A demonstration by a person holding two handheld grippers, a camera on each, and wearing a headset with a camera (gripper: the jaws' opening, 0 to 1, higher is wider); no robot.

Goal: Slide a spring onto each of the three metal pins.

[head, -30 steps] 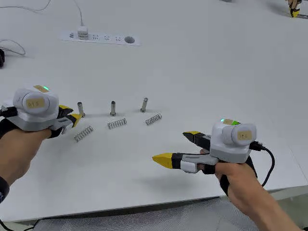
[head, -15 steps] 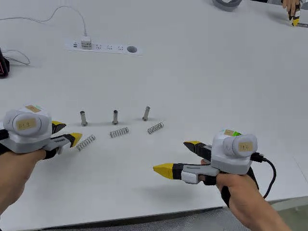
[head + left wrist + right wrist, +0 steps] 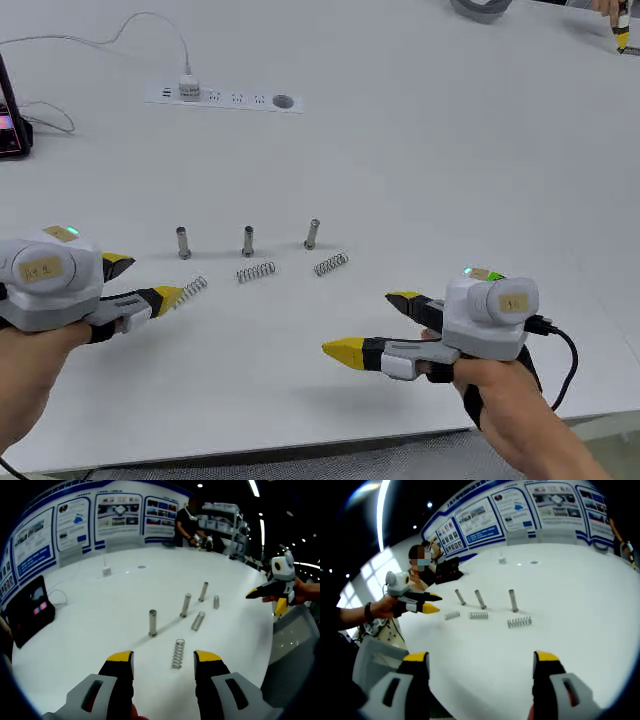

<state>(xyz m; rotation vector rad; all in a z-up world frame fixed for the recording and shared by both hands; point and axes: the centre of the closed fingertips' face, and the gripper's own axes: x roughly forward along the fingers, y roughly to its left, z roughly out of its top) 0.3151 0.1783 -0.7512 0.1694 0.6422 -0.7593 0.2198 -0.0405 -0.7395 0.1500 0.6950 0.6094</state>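
Three metal pins stand upright in a row on the white table: left pin [image 3: 183,242], middle pin [image 3: 248,240], right pin [image 3: 312,233]. A spring lies flat in front of each: left spring [image 3: 192,290], middle spring [image 3: 256,271], right spring [image 3: 331,264]. My left gripper [image 3: 145,280] is open, its jaws pointing at the left spring [image 3: 178,653], which lies just ahead of the tips, with the left pin [image 3: 152,623] behind it. My right gripper [image 3: 375,323] is open and empty, nearer the front edge, facing the right spring [image 3: 519,622] and right pin [image 3: 513,600] from a distance.
A white power strip [image 3: 222,98] with a plugged cable lies at the back of the table. A dark screen device [image 3: 10,110] stands at the far left edge. A person [image 3: 422,560] sits at the table's far side. The table's front edge is close below both hands.
My left gripper has drawn back from beside the left pin toward the near edge and now lines up with the left spring. The right gripper has hardly moved. The head camera shifted.
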